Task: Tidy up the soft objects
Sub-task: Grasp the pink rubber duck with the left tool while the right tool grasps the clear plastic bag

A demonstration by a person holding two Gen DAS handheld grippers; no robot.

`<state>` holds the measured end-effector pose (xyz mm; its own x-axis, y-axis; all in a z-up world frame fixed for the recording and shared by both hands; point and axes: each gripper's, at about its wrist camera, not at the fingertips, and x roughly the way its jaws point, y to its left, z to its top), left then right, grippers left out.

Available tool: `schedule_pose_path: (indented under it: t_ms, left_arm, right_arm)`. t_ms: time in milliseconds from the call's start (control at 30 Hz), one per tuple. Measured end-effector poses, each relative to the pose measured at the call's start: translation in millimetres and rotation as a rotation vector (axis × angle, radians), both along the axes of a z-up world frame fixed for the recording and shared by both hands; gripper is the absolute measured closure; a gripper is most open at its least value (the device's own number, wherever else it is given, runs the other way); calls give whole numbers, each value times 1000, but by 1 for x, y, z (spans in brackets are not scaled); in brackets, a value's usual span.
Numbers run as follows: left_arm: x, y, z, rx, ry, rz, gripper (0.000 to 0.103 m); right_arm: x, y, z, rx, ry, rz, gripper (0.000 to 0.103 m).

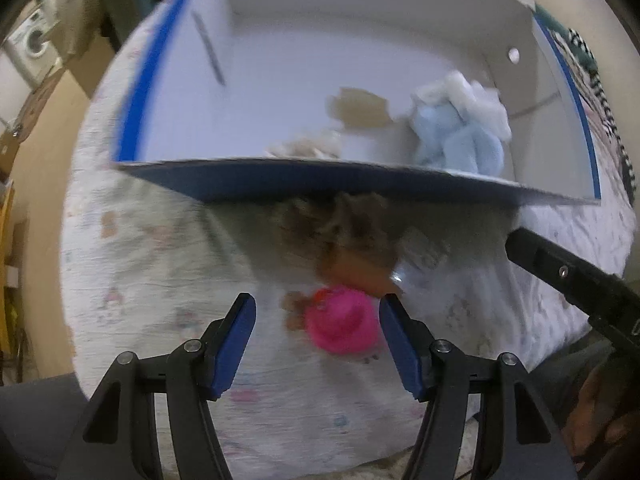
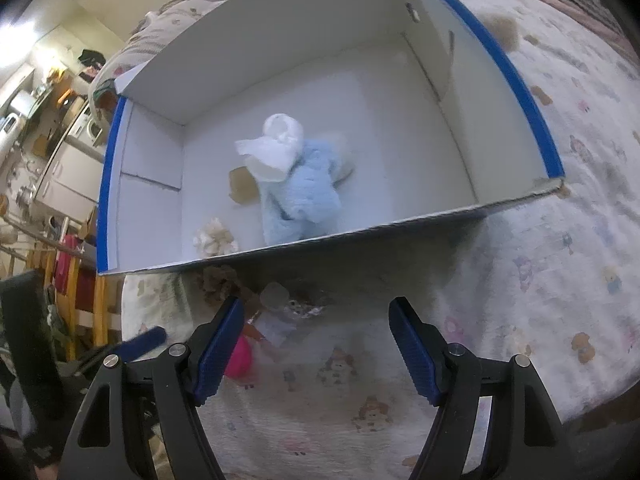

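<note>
A white cardboard box with blue edges (image 1: pixel 168 76) (image 2: pixel 520 84) lies on the patterned bedspread. Inside it lie a light blue plush with a white cloth (image 1: pixel 456 128) (image 2: pixel 296 184) and a small cream fluffy piece (image 1: pixel 308 146) (image 2: pixel 214 238). In front of the box lies a brown-haired doll (image 1: pixel 344 236) with a pink hat (image 1: pixel 340 320) (image 2: pixel 239 356). My left gripper (image 1: pixel 318 320) is open, its fingers on either side of the pink hat. My right gripper (image 2: pixel 316 332) is open and empty above the bedspread, right of the doll.
The bedspread (image 1: pixel 152 264) (image 2: pixel 560 264) covers the surface all around. The right gripper's black arm (image 1: pixel 576 280) shows at the right of the left wrist view. A tan fluffy thing (image 2: pixel 502 28) lies beyond the box. Room furniture stands at the far left (image 2: pixel 60 168).
</note>
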<state>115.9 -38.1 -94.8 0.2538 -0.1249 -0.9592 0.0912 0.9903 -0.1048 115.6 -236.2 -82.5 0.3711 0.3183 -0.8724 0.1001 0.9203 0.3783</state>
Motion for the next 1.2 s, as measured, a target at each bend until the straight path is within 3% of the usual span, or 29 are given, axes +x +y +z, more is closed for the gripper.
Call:
schedule_pose_path:
  t_ms: [167,333,500,767,967,1200]
  left_arm:
    - [5,-20,-13,2,43,-33,49]
    - [9,-26,-26,56,60,-40,76]
    - [9,-25,-26,25,63,-48,76]
    - [10,27,-5,45,-5,35,77]
    - [4,55,14,30,-49,82,76]
    - [6,64,14,24,-51,112,76]
  right_arm:
    - [-1,-10,-4,21,16,-24,24]
    - [0,-14,-9,40,34,-37,24]
    - [4,-8,-15,44,54,-19,24]
    - [17,28,-39,-78,103,95,24]
    - [29,69,-55,-266,82,236,24]
    - [32,87,-66,-314,62,308,26]
